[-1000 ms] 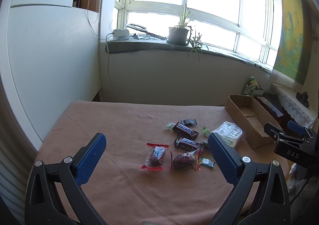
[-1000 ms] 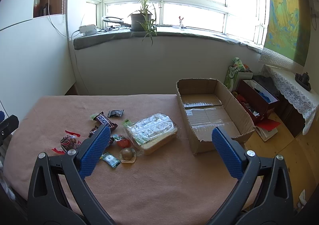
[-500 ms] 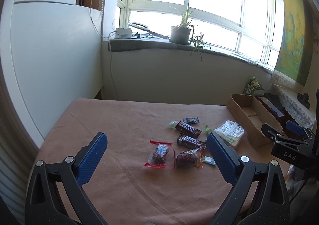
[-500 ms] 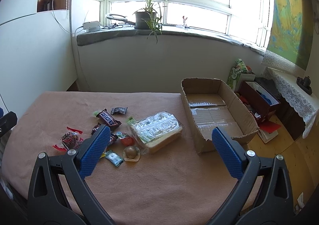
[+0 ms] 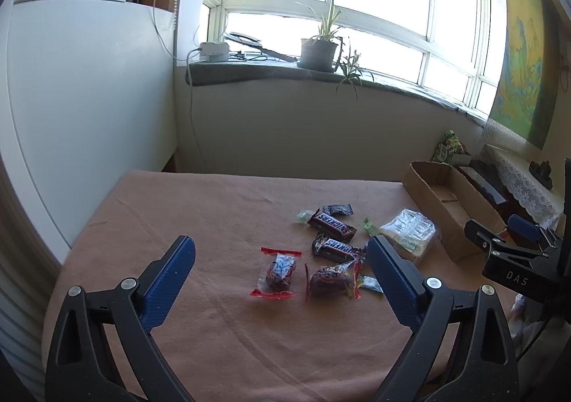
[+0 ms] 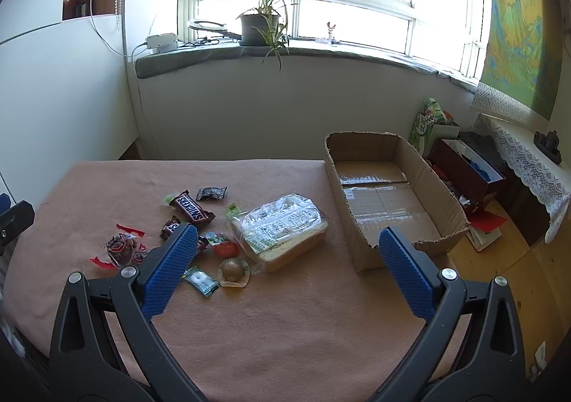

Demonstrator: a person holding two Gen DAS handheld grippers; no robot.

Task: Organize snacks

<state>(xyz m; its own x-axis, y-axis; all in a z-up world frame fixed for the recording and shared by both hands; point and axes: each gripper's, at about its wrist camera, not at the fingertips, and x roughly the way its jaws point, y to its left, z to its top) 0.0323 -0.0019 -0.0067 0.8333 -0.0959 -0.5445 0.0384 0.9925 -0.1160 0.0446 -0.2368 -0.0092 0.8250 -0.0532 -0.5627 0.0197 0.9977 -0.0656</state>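
Observation:
Several snacks lie loose on the pink-brown tablecloth (image 5: 214, 330): two Snickers bars (image 5: 332, 222) (image 6: 192, 211), a clear candy packet with red ends (image 5: 279, 270), a dark packet (image 6: 212, 192), a jelly cup (image 6: 233, 268) and a green wrapped sweet (image 6: 200, 280). A bagged loaf of sliced bread (image 6: 282, 230) (image 5: 410, 232) lies beside an open cardboard box (image 6: 378, 202) (image 5: 446, 209), which has nothing in it. My left gripper (image 5: 280, 245) hovers before the candies, its jaws wide and closing with nothing between them. My right gripper (image 6: 288, 230) hangs open and empty in front of the bread.
The box stands at the table's right edge. Past that edge are bags, a red box (image 6: 467, 170) and a lace-covered shelf (image 6: 528, 159). A windowsill with a potted plant (image 6: 260, 24) runs behind the table, and a white cabinet (image 5: 71, 116) stands on the left.
The left gripper's fingers have drawn slightly closer together. The snacks, the box and the right gripper are where they were.

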